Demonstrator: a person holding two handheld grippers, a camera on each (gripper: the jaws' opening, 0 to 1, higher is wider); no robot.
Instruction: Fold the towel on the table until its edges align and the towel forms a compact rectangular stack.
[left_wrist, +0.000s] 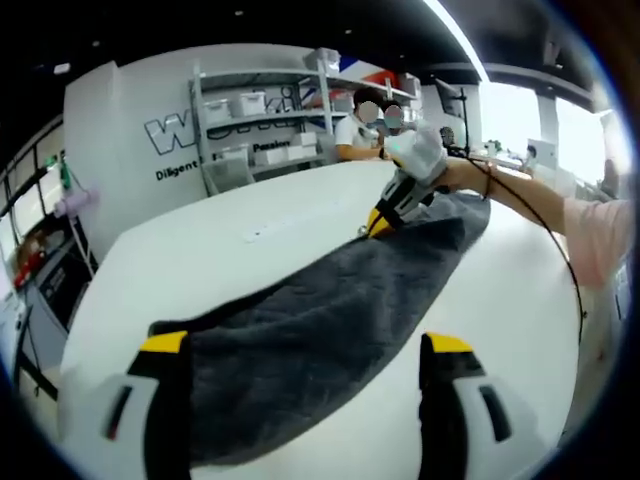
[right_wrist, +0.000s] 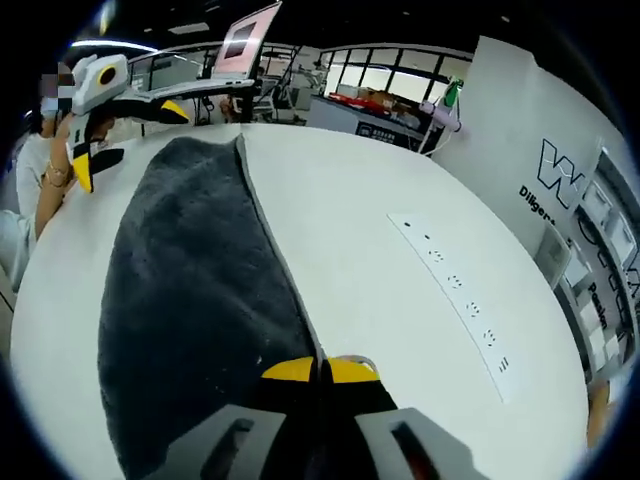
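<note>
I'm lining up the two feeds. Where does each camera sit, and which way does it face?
Left gripper view: rides the left gripper, looking along the dark towel towards the right gripper; an arm shows.
Right gripper view: rides the right gripper, jaws shut on the towel's edge, facing back at the left gripper.
Shared: towel, white table.

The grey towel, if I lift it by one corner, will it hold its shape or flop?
Likely flop: the grey towel lies limp and flat on the white table, folded along a soft edge. Its thick pile suggests some weight, so it would probably sag from the right tool, which is shut on one end.
</note>
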